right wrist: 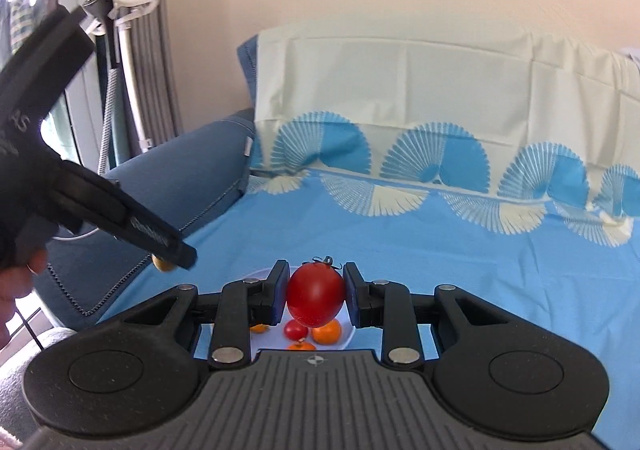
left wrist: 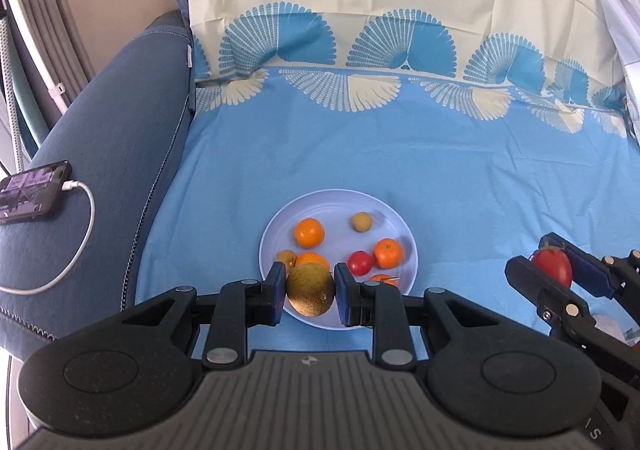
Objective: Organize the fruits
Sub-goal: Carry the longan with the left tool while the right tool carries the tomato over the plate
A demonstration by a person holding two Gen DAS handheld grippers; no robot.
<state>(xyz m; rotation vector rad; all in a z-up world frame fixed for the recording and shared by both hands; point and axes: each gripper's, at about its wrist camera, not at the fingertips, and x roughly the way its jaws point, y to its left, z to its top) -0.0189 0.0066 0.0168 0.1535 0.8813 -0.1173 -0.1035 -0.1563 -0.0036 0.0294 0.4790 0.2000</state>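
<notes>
While six small fruits are sitting on the round pale-blue plate [left wrist: 276, 224], left gripper [left wrist: 310, 292] is clamping a brown-green round fruit [left wrist: 310, 295] at its six o'clock and right gripper [right wrist: 316, 298] is clamping a large red tomato [right wrist: 316, 298], both seemingly awaiting placement.

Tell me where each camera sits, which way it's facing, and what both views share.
Left wrist: on the left tool, angled down at the plate; its pads clamp a brown fruit; right tool at the right edge.
Right wrist: on the right tool, facing the sofa back; holds a tomato; a hand shows.
Shared: plate, tomato, blue sheet.
</notes>
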